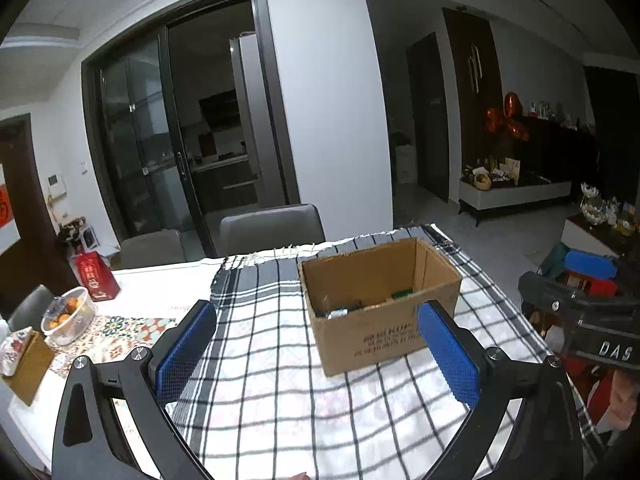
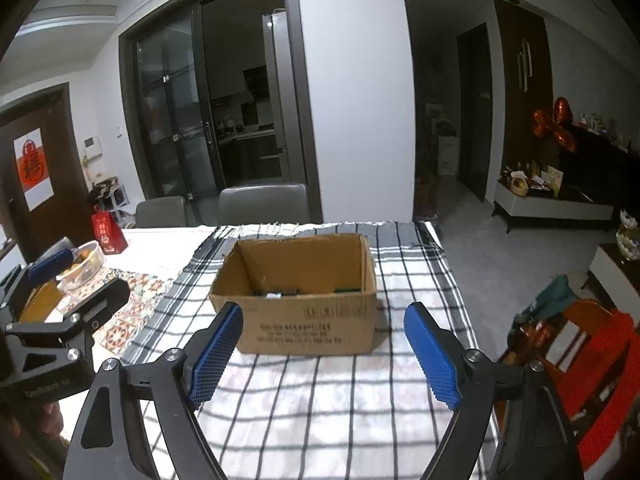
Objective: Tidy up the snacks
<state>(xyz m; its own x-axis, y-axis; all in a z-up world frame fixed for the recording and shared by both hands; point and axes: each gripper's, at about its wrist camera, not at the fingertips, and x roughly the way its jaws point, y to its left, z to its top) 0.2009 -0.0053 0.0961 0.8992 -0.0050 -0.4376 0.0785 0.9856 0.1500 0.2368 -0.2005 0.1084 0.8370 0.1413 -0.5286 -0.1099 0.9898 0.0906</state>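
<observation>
An open cardboard box point(image 1: 380, 308) point(image 2: 300, 320) stands on the black-and-white checked cloth point(image 1: 256, 380) point(image 2: 320, 400) in the middle of the table. Inside it lie small snack packets point(image 1: 344, 312) point(image 2: 276, 293), green and silvery, mostly hidden by the box walls. My left gripper point(image 1: 316, 312) is held back from the box's near side, open, with nothing between its blue pads point(image 1: 184, 352). My right gripper point(image 2: 324, 312) is also open and empty, facing the box's long side. Each gripper shows at the edge of the other's view.
A glass bowl of oranges point(image 1: 68, 314) point(image 2: 82, 266), a red gift bag point(image 1: 96, 276) point(image 2: 109, 234) and a patterned mat point(image 1: 120, 332) lie left of the cloth. Two grey chairs point(image 1: 272, 228) point(image 2: 264, 202) stand behind the table. A red chair with clutter point(image 2: 580, 340) is at the right.
</observation>
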